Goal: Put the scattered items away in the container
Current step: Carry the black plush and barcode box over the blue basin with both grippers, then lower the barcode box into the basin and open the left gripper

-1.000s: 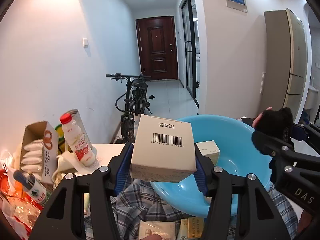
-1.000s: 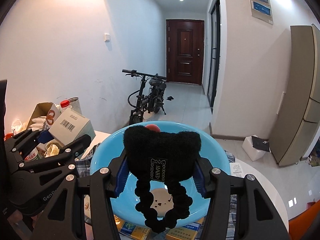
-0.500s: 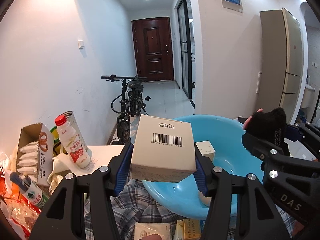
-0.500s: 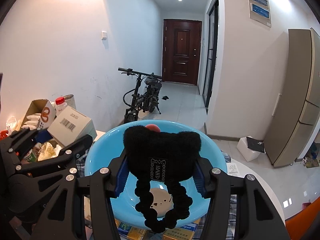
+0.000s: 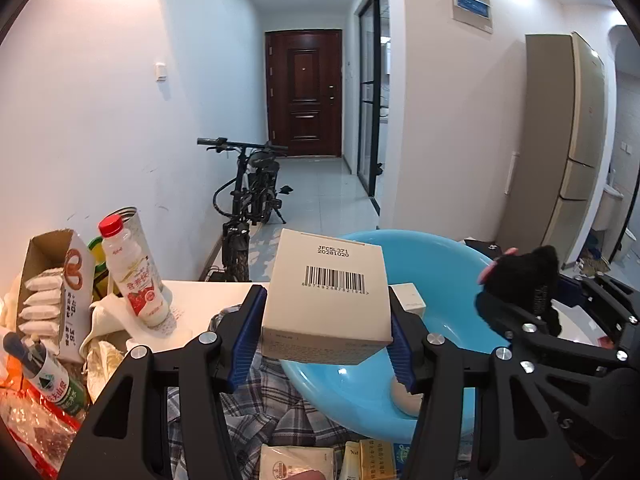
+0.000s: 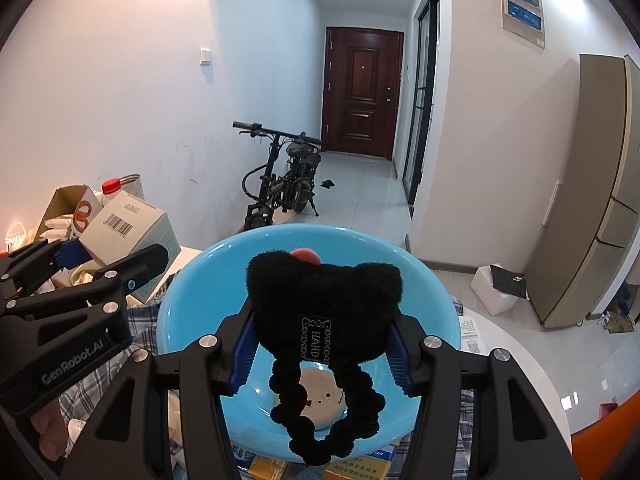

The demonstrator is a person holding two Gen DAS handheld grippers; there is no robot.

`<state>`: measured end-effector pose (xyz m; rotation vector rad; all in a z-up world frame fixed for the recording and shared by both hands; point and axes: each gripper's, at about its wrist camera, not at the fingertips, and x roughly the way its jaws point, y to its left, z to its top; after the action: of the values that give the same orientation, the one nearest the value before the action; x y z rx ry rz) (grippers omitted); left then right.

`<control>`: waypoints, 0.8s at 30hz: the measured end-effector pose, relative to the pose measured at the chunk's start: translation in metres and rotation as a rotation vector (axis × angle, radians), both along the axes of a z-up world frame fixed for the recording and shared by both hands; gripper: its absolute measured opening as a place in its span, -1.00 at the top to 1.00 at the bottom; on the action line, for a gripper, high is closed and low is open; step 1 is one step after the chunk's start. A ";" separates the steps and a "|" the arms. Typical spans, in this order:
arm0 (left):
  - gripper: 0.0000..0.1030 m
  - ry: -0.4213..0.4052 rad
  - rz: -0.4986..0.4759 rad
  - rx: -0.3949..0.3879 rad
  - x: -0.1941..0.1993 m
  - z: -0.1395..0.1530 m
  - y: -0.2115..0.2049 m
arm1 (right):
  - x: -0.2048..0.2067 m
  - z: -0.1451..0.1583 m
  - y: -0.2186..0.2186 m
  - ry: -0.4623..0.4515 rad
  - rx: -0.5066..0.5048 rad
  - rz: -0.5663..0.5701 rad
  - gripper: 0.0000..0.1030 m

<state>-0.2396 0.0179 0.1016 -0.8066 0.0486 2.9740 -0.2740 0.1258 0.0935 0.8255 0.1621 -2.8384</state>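
My left gripper (image 5: 326,330) is shut on a white cardboard box (image 5: 328,300) with a barcode, held above the near-left rim of the blue basin (image 5: 444,276). My right gripper (image 6: 322,340) is shut on a black fuzzy hair scrunchie (image 6: 322,304), held over the basin (image 6: 200,300). The basin holds a round beige item (image 6: 320,398) and a small white box (image 5: 408,300). The left gripper with its box (image 6: 128,228) shows at left in the right wrist view, the scrunchie (image 5: 524,280) at right in the left wrist view.
The basin sits on a plaid cloth (image 5: 264,412) on a white table (image 5: 192,292). At left stand a red-capped drink bottle (image 5: 134,276), a tin can (image 5: 130,220), an open carton of sachets (image 5: 48,292) and snack bags (image 5: 32,432). Flat packets (image 5: 376,460) lie by the basin's near edge.
Both grippers have shifted a little to the right and forward, each keeping its item. The bottle and carton at left look nearer to the middle of the left wrist view.
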 end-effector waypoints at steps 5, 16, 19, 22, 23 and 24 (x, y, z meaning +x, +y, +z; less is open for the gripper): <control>-0.07 0.005 -0.005 -0.019 0.001 -0.001 0.003 | -0.004 -0.005 -0.002 -0.018 0.003 0.006 -0.12; -0.06 -0.001 0.005 -0.043 -0.001 -0.003 0.005 | -0.006 -0.008 -0.004 -0.021 0.007 0.003 -0.12; -0.06 -0.001 0.002 -0.037 0.000 -0.003 0.006 | -0.008 -0.010 -0.006 -0.024 0.014 0.001 -0.12; -0.06 0.000 0.005 -0.043 0.000 -0.002 0.006 | -0.008 -0.011 -0.007 -0.024 0.016 -0.001 -0.12; -0.06 0.000 0.007 -0.044 0.000 -0.003 0.006 | -0.008 -0.011 -0.008 -0.025 0.017 0.000 -0.12; -0.06 -0.001 0.009 -0.044 0.001 -0.002 0.006 | -0.008 -0.012 -0.008 -0.027 0.018 0.000 -0.12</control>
<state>-0.2391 0.0241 0.0992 -0.8155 0.1115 2.9910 -0.2821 0.1176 0.0812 0.8666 0.1841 -2.8283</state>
